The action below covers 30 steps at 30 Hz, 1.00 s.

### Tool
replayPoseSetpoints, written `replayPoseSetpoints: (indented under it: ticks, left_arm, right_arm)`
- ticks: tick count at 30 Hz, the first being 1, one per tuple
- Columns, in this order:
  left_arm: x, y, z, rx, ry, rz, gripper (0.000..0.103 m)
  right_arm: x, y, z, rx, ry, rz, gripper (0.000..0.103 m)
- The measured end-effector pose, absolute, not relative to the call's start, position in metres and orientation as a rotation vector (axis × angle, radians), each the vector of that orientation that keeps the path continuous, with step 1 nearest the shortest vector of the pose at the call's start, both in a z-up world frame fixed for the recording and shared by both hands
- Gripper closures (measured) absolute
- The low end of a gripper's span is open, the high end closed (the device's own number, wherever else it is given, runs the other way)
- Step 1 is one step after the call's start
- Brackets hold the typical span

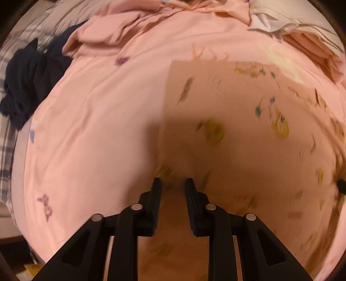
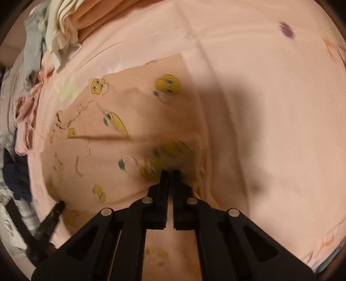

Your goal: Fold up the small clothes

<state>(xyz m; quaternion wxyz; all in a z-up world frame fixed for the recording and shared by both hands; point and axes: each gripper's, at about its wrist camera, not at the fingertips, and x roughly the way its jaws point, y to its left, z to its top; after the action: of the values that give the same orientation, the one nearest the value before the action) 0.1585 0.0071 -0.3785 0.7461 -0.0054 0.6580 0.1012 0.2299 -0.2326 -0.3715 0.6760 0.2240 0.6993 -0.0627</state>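
1. Black jaws of the left gripper (image 1: 174,183) stand only narrowly apart, with peach cloth running between them and puckering toward the tips, so we judge that it pinches the garment (image 1: 237,121) at the near edge
2. Our right gripper (image 2: 170,173) is fully closed, its tips set into the same near edge of the garment further along; the blur hides the pinch itself, but we read it as gripping cloth
3. We judge two grips on one edge are there to keep it taut and straight, so the flap can be carried over evenly
4. From the right wrist view a crease already crosses the garment, which suggests the fold is partway
5. Under the garment lies the pink sheet (image 1: 97,129), giving a flat bed to fold on
6. Beyond the garment's left side sits a dark clothes heap (image 1: 28,82), and past its far right corner a pale pile (image 1: 281,19), both well apart, out of the fold's way
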Motion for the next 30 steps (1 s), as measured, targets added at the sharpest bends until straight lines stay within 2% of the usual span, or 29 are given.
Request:
replayPoseSetpoints:
  ticks: [3,6,8,10,12,13,14,15,23,30]
  left_arm:
    - [0.136,0.046,-0.373,-0.188,1.499,0.239,0.078]
    - [0.107,0.087,-0.364,-0.378,1.508,0.237,0.078]
    - [0.092,0.103,-0.359,-0.382,1.507,0.240,0.075]
    - [0.077,0.115,-0.355,-0.362,1.503,0.233,0.066]
    - [0.064,0.124,-0.354,-0.378,1.513,0.176,0.059]
    - [0.058,0.129,-0.356,-0.400,1.526,0.142,0.058]
    - [0.053,0.133,-0.358,-0.420,1.539,0.117,0.057]
    - [0.047,0.137,-0.360,-0.440,1.547,0.097,0.057]
    - [0.002,0.126,-0.355,-0.553,1.619,-0.073,0.055]
    - [-0.041,0.109,-0.379,-0.725,1.698,-0.124,0.055]
  right_arm:
    - [0.211,-0.243,-0.352,0.468,1.570,-0.153,0.091]
    - [0.186,-0.252,-0.332,0.472,1.557,-0.201,0.088]
    - [0.166,-0.258,-0.322,0.511,1.541,-0.225,0.086]
    - [0.142,-0.263,-0.311,0.578,1.527,-0.241,0.080]
    - [0.115,-0.264,-0.302,0.635,1.517,-0.246,0.069]
    - [0.104,-0.263,-0.300,0.663,1.501,-0.270,0.065]
    - [0.091,-0.262,-0.298,0.676,1.492,-0.278,0.057]
    - [0.076,-0.261,-0.296,0.693,1.483,-0.284,0.054]
    - [-0.022,-0.266,-0.312,0.929,1.503,-0.325,0.050]
    - [-0.060,-0.273,-0.332,0.995,1.580,-0.303,0.046]
